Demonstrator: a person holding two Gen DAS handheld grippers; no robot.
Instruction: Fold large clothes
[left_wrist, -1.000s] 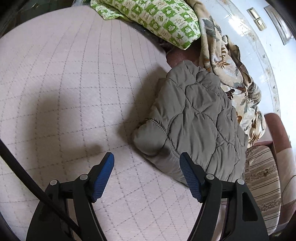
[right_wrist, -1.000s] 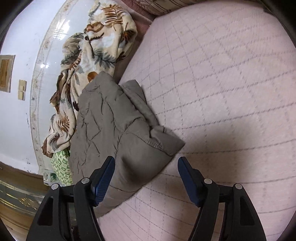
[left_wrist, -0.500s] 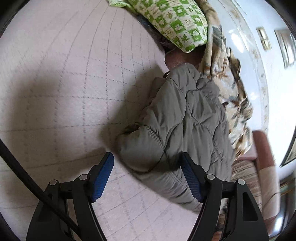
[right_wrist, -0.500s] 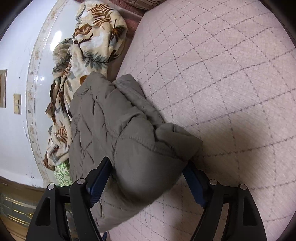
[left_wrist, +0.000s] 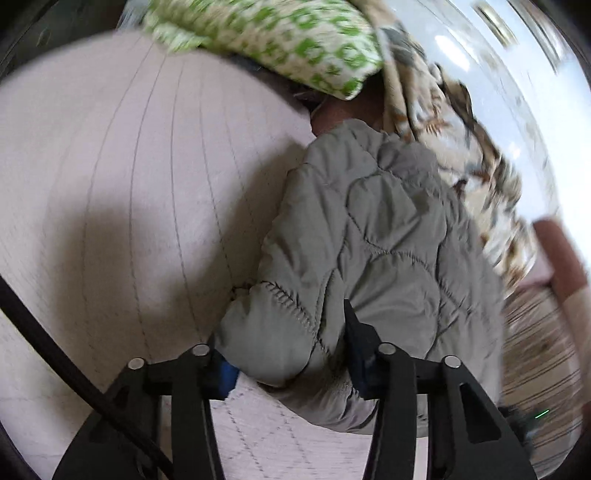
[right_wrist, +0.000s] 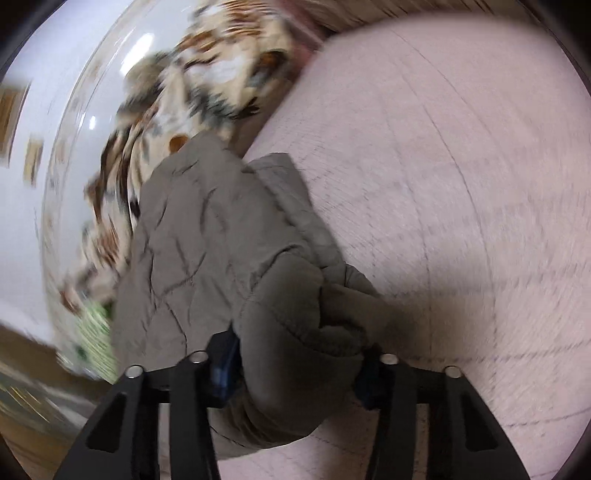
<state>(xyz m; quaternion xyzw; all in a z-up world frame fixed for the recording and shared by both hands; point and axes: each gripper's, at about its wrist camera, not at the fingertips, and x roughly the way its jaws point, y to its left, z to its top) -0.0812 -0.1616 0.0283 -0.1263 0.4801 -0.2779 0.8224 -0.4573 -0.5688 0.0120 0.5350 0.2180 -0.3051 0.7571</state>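
A second ago both of my tongs stood wide and short of the grey-green quilted padded jacket (left_wrist: 388, 236); now I have pushed each one onto a near corner of it and the jaws are closing. My left gripper (left_wrist: 288, 365) has a puffy corner with a stitched seam bulging between its blue pads, the fabric already pinched in at the sides, so I judge the bite is taking but not finished. My right gripper (right_wrist: 295, 369) has the other corner, a thick rolled lump with what looks like a fleecy lining showing, wedged between its fingers, and it is likewise narrowing on the cloth. The jacket itself lies bunched on the pale pink mattress cover with thin grid lines (left_wrist: 129, 184), its far end up against the cream floral blanket with brown leaves (right_wrist: 207, 74) and close to the green-and-white patterned pillow (left_wrist: 280, 40) at the head of the bed. Both views are smeared, so fine detail is lost. For the folding this means I have two corners nearly in hand; once the grips feel firm, I expect to lift and spread the jacket flat before any fold. The padding is thick and springy, so a shallow hold might slip off.
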